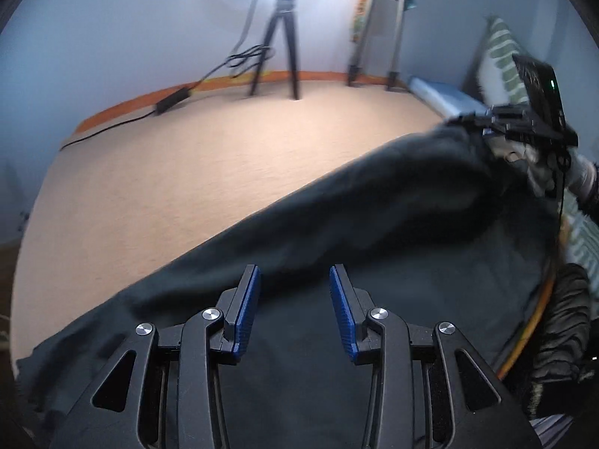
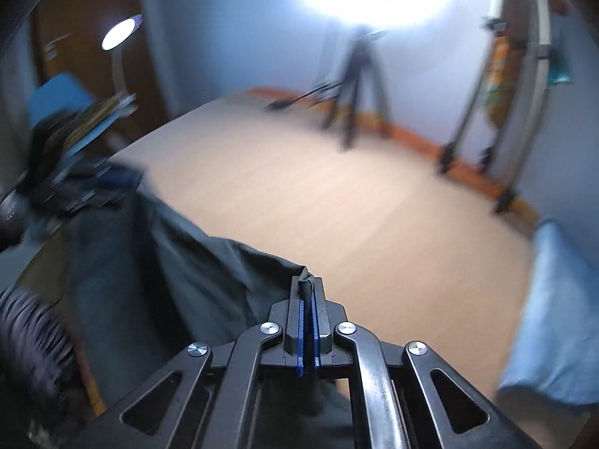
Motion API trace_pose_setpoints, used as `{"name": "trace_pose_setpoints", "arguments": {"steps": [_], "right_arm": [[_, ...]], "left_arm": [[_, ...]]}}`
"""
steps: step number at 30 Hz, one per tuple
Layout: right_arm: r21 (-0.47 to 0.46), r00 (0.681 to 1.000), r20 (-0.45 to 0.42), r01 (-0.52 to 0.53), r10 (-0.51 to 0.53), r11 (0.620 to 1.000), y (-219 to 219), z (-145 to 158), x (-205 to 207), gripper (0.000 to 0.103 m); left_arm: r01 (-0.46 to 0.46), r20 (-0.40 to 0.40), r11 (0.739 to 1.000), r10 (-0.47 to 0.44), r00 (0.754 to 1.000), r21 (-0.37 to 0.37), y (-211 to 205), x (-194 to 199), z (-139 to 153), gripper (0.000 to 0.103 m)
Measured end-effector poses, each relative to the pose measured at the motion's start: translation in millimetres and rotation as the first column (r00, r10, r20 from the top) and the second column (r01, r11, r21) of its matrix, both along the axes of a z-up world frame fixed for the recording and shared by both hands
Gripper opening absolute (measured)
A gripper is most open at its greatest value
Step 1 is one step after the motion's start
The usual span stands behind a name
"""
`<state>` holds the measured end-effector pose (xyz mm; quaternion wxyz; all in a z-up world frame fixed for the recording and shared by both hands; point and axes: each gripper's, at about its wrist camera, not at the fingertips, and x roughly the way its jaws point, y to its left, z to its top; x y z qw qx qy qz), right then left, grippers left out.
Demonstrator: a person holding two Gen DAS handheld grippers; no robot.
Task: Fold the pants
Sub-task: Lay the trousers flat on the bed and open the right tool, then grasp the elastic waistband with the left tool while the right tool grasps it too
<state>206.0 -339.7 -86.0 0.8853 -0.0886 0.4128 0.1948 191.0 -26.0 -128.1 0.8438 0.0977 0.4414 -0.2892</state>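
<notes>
The dark pants [image 1: 337,224] lie spread over the near part of the light wooden bench [image 1: 224,157], and one long part is lifted up toward the right side. The right hand-held gripper [image 2: 307,292] is clenched on a bunched edge of the pants, and a small roll of cloth stands out between its blue pads [image 2: 317,321]. From the left wrist view the same gripper [image 1: 486,127] is raised above the bench with the cloth hanging down from it in a long slope. I think it holds the edge high so that this part can be carried over the rest and laid down as a fold.

The left hand-held gripper [image 1: 295,284] is released, its jaws well apart, just above the flat part of the pants and grasping nothing. It probably waits there to press or to take the cloth near the fold line, so the lower layer does not slide.

Behind the bench stands a black tripod [image 1: 280,37] near the wall.
</notes>
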Motion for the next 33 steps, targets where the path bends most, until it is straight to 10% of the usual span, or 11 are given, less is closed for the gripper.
{"name": "trace_pose_setpoints", "arguments": {"steps": [9, 12, 17, 26, 33], "right_arm": [[-0.224, 1.0, -0.027, -0.013, 0.007, 0.974, 15, -46, 47, 0.001], [-0.283, 0.998, -0.054, 0.028, -0.045, 0.959, 11, -55, 63, 0.029], [-0.147, 0.988, -0.033, 0.142, -0.148, 0.979, -17, -25, 55, 0.033], [0.098, 0.997, -0.035, 0.076, -0.073, 0.992, 4, 28, -13, 0.051], [0.188, 0.996, -0.067, -0.041, 0.054, 0.981, 56, 43, -55, 0.063]], "left_arm": [[-0.092, -0.051, 0.995, 0.094, 0.994, 0.044, 25, 14, -26, 0.037], [-0.151, -0.048, 0.988, 0.151, 0.987, 0.013, 45, 12, -18, 0.037], [-0.281, -0.01, 0.96, 0.281, 0.96, -0.017, 94, 0, 2, 0.037], [-0.592, 0.0, 0.804, 0.593, 0.805, -0.051, 219, -56, 19, 0.048], [-0.732, -0.134, 0.671, 0.72, 0.681, -0.12, 289, -72, -5, 0.056]]}}
